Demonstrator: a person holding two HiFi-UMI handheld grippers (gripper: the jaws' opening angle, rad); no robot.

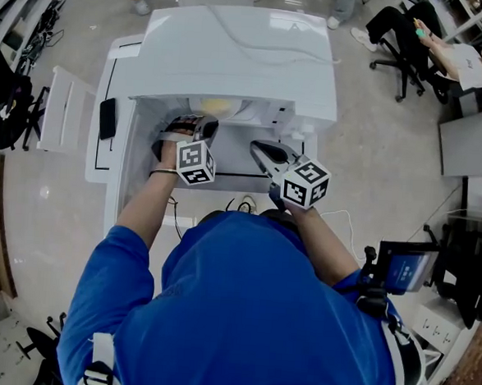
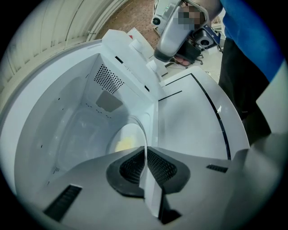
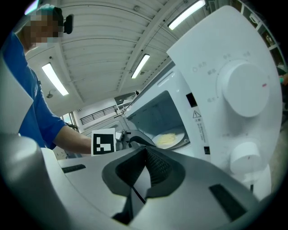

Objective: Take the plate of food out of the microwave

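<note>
Head view first: the microwave (image 1: 234, 55) is open in front of you and the plate (image 1: 218, 106) sits inside the cavity, only its near edge showing under the top. Your left gripper (image 1: 194, 128) is reaching into the opening. Your right gripper (image 1: 264, 152) hangs just outside it, off to the right.

Left gripper view: this is the one that matters. The jaws are clamped onto the plate's rim, with the thin white edge running right down between the pads. The food (image 2: 123, 144), a pale yellow patch, lies on the plate just past the jaws. So you've got your hold, but the plate isn't out yet.

Right gripper view: the jaws are fully together with nothing between them, so that one's empty. Past them you can see the lit cavity with the plate in it, and the dials (image 3: 245, 87) close by on the right.

On handling, I'd guess it's a stiff, glazed plate: hard, a bit slick and breakable. A one-sided pinch on the rim means the far edge will want to droop and the food could slide. I'd keep it level and draw it straight out. Bring the right gripper onto the opposite rim as soon as there's room, and watch the door frame on the way.
</note>
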